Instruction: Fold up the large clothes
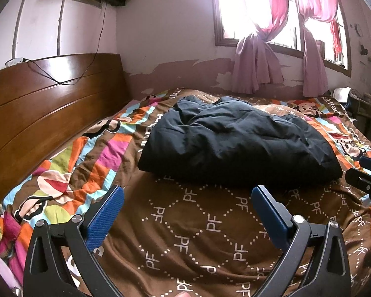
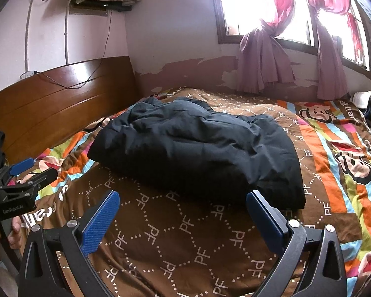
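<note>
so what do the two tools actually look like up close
Both match: the left tool and right tool each have black angular arms with silver round bolts at the joints, ending in flat blue pads with a fine dotted texture. The left tool's black body carries small white "GenRobot.AI" lettering.

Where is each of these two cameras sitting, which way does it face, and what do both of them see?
Left wrist: on the left gripper, facing across the bed at the dark garment; its own open blue fingers show, the right gripper at the right edge.
Right wrist: on the right gripper, facing likewise; open fingers show, the left gripper and a hand at left.
Shared: garment, patterned bedspread, headboard, curtained window.
</note>
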`<state>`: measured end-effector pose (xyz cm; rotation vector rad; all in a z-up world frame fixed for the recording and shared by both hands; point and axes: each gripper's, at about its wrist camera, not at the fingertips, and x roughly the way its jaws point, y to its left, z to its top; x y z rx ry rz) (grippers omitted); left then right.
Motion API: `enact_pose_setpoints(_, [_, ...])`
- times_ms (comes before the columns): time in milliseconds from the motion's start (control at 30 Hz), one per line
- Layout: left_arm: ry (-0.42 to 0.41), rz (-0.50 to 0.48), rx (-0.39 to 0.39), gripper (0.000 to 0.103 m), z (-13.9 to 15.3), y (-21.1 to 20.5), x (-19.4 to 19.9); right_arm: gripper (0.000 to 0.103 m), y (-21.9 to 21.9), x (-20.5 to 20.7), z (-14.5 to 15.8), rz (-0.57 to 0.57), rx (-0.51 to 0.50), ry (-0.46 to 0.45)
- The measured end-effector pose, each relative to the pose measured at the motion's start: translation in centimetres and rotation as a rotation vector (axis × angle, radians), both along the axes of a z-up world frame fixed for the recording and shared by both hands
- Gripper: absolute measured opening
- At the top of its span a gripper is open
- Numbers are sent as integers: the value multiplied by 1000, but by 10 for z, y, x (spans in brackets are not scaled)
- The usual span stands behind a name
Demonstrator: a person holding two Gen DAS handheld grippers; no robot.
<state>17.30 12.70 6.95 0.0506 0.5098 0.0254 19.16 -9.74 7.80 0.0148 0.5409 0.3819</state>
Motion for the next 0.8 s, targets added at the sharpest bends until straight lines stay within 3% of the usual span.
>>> enact_pose_setpoints(800, [9, -8, 0, 101, -2, -6, -2, 103, -2, 0, 1, -13, 5, 1])
